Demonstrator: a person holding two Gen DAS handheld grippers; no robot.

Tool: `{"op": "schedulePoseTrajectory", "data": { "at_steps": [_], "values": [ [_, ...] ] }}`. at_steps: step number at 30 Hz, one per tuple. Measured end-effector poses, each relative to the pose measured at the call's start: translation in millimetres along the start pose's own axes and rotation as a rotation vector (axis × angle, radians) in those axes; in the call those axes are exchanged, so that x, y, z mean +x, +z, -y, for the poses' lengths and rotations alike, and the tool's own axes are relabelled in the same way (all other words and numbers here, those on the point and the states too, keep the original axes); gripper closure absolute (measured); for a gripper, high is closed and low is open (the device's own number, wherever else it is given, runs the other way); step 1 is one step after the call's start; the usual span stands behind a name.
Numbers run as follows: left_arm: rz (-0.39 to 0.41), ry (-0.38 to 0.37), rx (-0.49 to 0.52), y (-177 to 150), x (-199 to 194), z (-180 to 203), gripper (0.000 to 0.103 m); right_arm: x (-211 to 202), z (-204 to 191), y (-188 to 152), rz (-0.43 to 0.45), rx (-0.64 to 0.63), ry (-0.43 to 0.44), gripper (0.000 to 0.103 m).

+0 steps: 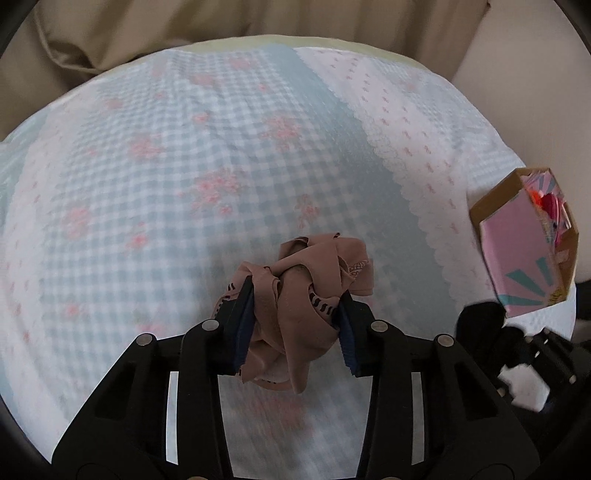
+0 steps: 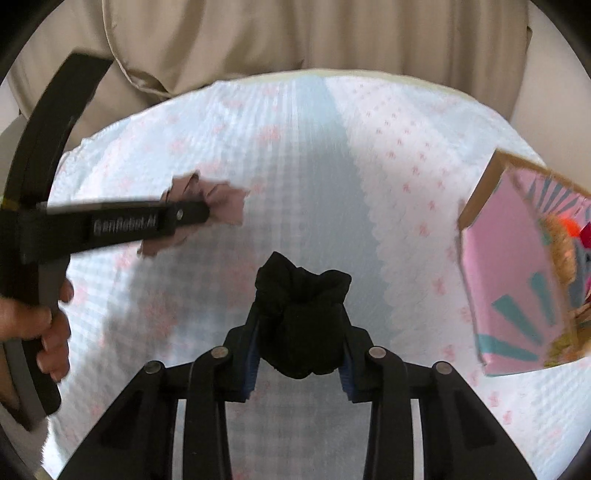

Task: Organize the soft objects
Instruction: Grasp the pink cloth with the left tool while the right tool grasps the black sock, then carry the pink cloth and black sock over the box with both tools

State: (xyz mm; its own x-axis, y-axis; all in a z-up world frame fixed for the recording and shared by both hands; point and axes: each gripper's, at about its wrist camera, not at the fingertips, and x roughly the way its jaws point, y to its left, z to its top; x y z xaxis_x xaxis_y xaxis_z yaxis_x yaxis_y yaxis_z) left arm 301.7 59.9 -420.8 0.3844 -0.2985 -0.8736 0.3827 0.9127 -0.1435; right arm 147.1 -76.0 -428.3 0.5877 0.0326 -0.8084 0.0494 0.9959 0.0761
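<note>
Nearest in the right wrist view, the right gripper [image 2: 299,343] has its jaws clamped on a bunched black cloth [image 2: 301,314], most of it wadded between the blue pads with a ruffled top standing proud of the tips. In the left wrist view the left gripper [image 1: 297,314] is likewise clamped on a crumpled tan cloth [image 1: 303,291] with dark markings, and a loose tail of it hangs below the pads. Both bundles are held above the checked bedspread [image 1: 166,166], neither clearly resting on it. Toward the right edge of the bedspread stands an open cardboard box [image 2: 513,288] with pink and teal sides and something orange and red already inside, which is likely where the soft things belong. The step in hand looks like a carry to that box, and the right gripper is the nearer one, so it makes sense to deliver the black cloth first and keep the left one back to avoid crowding the opening. Come in from above the rim, not from the side, since the light box could tip or slide on the soft cover. Lower the bundle inside before parting the jaws, and watch the tan cloth's hanging tail so it does not snag the cardboard edge. Beyond the bedspread's far edge lies beige fabric [image 1: 221,22]
</note>
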Motion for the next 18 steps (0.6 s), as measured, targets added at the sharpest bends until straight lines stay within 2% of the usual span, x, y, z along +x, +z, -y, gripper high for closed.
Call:
{"op": "schedulePoseTrajectory", "data": {
  "at_steps": [12, 18],
  "values": [
    [0.074, 0.086, -0.148, -8.8, -144.4, 34.2, 0.067, -125.2, 0.4, 46.1, 0.070, -0.036, 0.051, 0.071],
    [0.124, 0.156, -0.224, -20.9, -217.1, 64.3, 0.067, -184.0, 4.5, 62.6, 0.090, -0.106, 0.102, 0.071]
  ]
}}
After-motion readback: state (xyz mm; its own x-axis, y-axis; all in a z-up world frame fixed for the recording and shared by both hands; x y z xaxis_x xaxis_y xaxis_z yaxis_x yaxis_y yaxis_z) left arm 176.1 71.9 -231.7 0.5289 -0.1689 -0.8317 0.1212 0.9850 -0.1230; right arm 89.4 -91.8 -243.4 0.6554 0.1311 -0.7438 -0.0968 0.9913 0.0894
